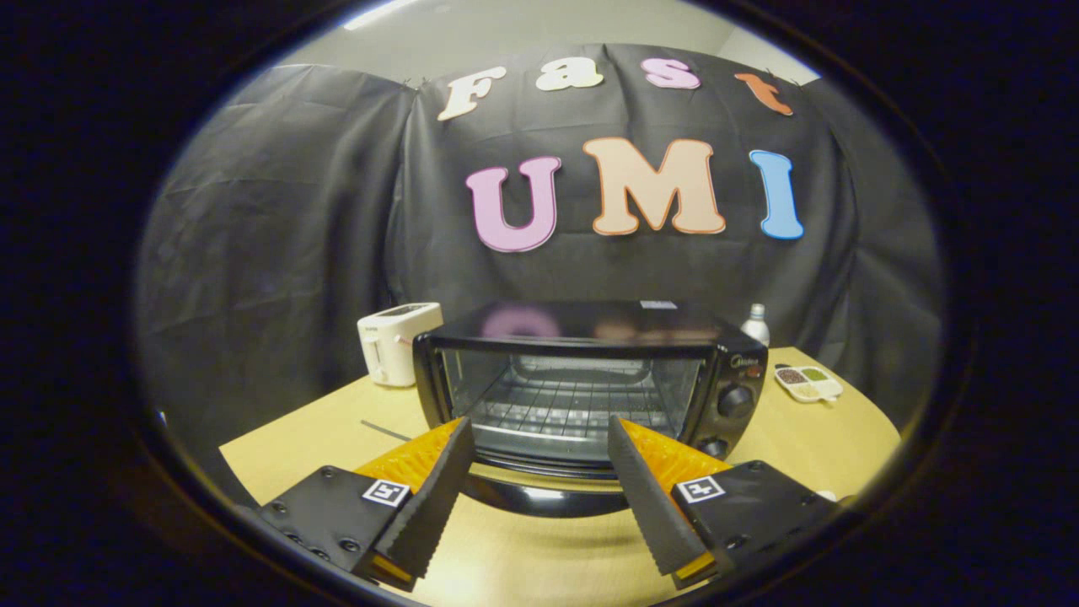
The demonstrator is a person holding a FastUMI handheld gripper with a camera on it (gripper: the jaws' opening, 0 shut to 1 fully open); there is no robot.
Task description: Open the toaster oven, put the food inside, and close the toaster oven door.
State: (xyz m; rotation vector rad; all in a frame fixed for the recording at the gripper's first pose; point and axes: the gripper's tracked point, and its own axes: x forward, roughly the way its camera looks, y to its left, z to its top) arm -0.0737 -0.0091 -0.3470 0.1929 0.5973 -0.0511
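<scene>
Jaws standing wide apart, holding nothing; gripper facing the oven dead ahead on the table. Door lying open, just beyond the fingertips, long axis crosswise. Rack sitting bare inside. Toaster behind-left; divided dish of grains and bottle right.

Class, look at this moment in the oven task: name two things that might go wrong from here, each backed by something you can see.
1. The toaster oven door lies open toward the open gripper; a low approach might knock it.
2. No food sits between the fingers, so the loading step may be skipped.
</scene>
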